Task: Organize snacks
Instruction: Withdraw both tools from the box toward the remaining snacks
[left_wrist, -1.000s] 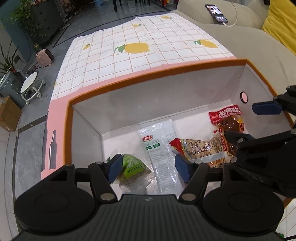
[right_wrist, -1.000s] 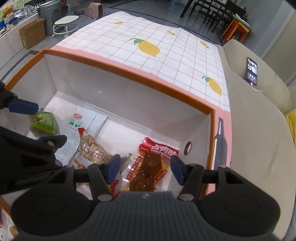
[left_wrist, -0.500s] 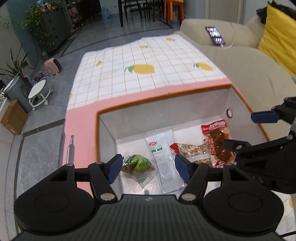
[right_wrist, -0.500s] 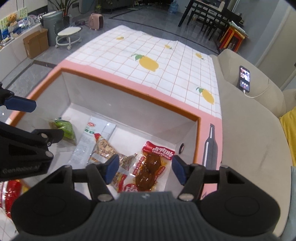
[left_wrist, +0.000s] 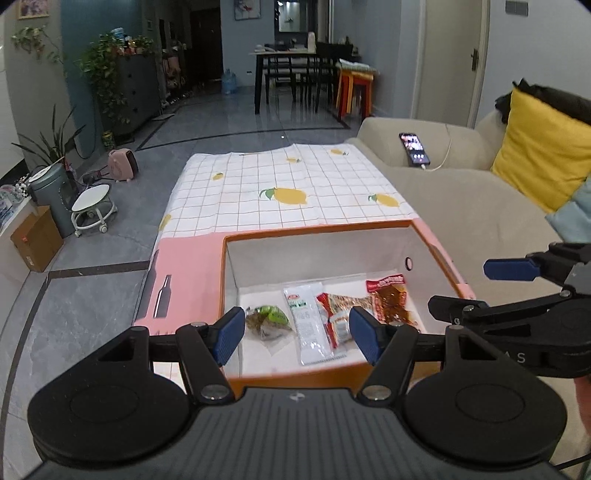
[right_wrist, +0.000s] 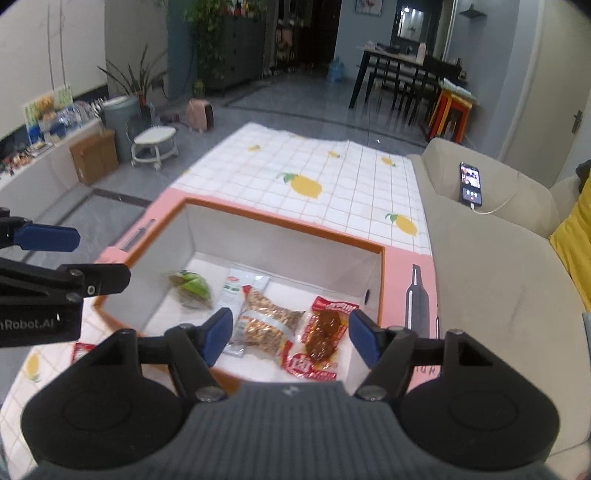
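snacks lie in the box (left_wrist: 436, 254) below and ahead of both grippers: green packet (left_wrist: 267, 319), white packet (left_wrist: 306, 317), nut packet (right_wrist: 267, 321), red meat packet (right_wrist: 325, 332). left gripper (left_wrist: 297, 334) stands apart, holding nothing. right gripper (right_wrist: 290, 336) is opening its jaws, nothing gripped between them.
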